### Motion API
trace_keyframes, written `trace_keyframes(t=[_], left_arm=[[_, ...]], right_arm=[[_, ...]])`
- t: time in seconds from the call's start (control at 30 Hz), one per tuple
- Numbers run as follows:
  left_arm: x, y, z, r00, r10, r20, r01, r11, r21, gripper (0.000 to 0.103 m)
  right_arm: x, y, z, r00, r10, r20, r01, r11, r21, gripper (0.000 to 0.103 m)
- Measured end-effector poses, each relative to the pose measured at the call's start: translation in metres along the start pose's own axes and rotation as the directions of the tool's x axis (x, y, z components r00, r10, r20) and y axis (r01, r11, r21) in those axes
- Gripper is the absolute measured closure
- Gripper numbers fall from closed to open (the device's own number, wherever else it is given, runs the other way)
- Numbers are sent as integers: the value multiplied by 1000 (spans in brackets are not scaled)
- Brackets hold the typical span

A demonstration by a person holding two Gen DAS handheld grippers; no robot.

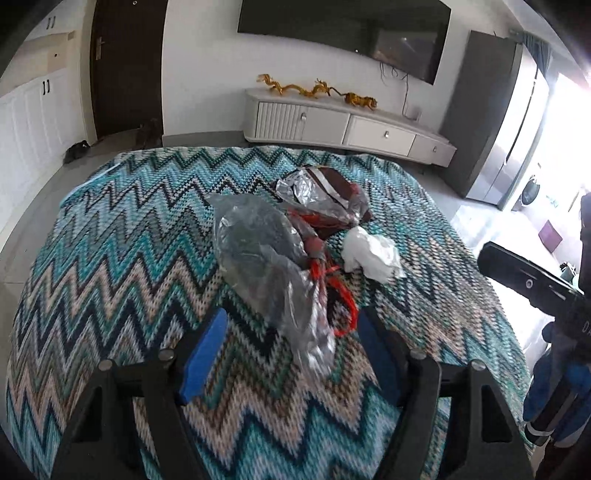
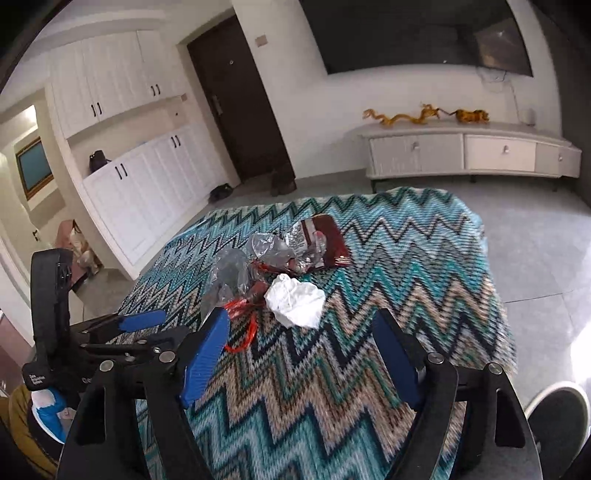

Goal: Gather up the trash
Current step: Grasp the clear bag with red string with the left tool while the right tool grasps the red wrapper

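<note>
1. Around the work area, a table (image 1: 110, 258) under a zigzag-patterned knit cloth fills the foreground; beyond it stand a low white TV cabinet (image 1: 351, 129) bearing golden dragon figurines (image 1: 295, 88), a dark wall-mounted television (image 1: 343, 33), a dark door (image 1: 125, 66) and white cupboards (image 2: 122, 122).
2. Trash lies clustered near the middle of the cloth: a clear plastic bag (image 1: 258, 251), a red string (image 1: 336, 291) tangled at its lower end, a crumpled white tissue (image 1: 371, 256) just to its right, and a brown-and-silver foil wrapper (image 1: 325, 192) behind them.
3. Nothing stands between either gripper and the pile; the items touch or overlap one another.
4. The left gripper (image 1: 291, 354) hangs with its jaws well apart, the blue pads either side of the near tail of the clear plastic bag, with no pad seen pressing on it. It holds nothing.
5. The right gripper (image 2: 306, 354) is likewise spread wide and empty, above bare cloth, with the tissue just ahead of its fingertips.
6. The clear plastic bag lies stretched out, its long axis running from the left gripper toward the far side of the table, slightly slanted left.
7. The foil wrapper lies flat, tilted diagonally.
</note>
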State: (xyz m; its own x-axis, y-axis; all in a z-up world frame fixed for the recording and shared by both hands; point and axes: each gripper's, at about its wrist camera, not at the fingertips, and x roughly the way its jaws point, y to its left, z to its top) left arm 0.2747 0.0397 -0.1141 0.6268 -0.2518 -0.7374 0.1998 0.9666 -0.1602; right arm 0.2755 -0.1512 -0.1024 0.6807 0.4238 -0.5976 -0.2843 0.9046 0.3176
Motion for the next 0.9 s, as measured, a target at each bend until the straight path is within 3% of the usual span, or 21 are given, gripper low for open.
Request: trace_keyframes(t=[0.33,0.67,0.77,0.8,0.9], left_arm=[[41,4,13,999,-22,-37,22,1000,12,39],[54,22,12,998,-48,-51,46,998,-37,66],[49,25,8,998,-40,-48,38,998,-42,78],[46,27,6,998,-37,-48,35,998,-47,81],[41,33,2,998,-33,-53,30,997,-65,84]], right_arm=[[70,-6,34,998,45,-39,-44,999,23,34],[129,-30,50,992,51,-115,-33,988,149,49],[140,-37,48,988,87,-132,-59,978,198,69],[141,-40,48,986,105,-131,-75,974,216,85],[139,-44,48,986,117,-115,-87,967,238,89]])
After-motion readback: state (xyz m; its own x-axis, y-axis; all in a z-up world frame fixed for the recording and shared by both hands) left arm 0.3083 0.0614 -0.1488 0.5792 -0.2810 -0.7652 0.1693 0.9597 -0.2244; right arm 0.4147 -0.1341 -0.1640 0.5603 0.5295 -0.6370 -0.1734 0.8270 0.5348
